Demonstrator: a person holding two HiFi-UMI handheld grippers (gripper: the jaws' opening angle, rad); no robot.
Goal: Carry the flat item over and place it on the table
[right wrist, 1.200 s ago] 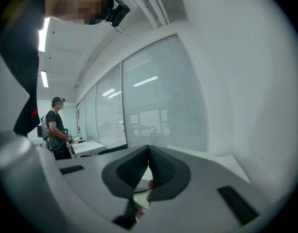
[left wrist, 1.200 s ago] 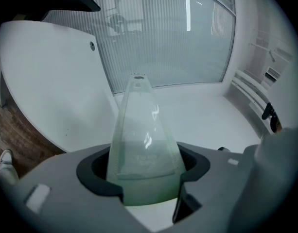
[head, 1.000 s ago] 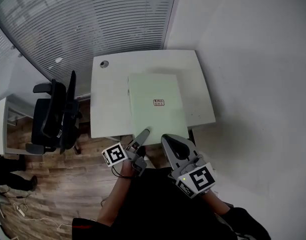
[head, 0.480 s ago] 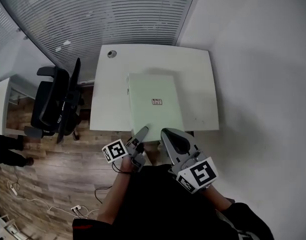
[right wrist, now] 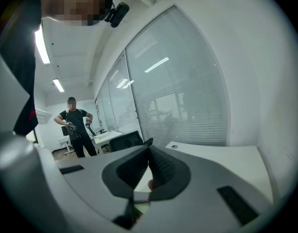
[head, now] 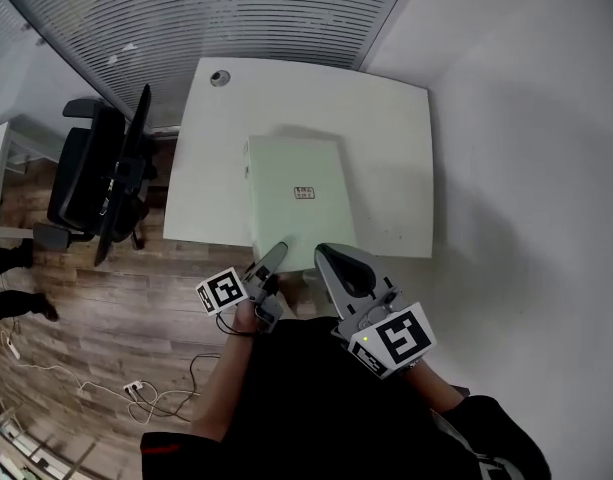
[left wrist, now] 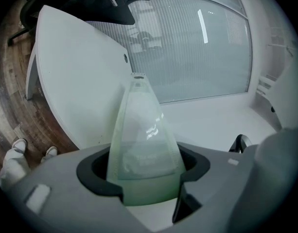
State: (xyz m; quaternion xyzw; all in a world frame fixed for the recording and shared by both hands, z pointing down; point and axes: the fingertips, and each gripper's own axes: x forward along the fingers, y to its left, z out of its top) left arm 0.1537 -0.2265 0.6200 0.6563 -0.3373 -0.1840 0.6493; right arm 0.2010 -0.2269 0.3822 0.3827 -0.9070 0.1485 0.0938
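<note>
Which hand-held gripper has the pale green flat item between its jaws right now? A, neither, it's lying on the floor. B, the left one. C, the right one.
B: in the left gripper view the flat item stands between the jaws of the left hand-held gripper, while the right hand-held gripper has its jaws closed together.

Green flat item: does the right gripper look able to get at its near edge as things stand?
Probably yes: the right gripper, jaws shut, hangs at the near right corner of the green flat item with nothing between; contact is unclear. The left gripper holds only that edge's left part.
</note>
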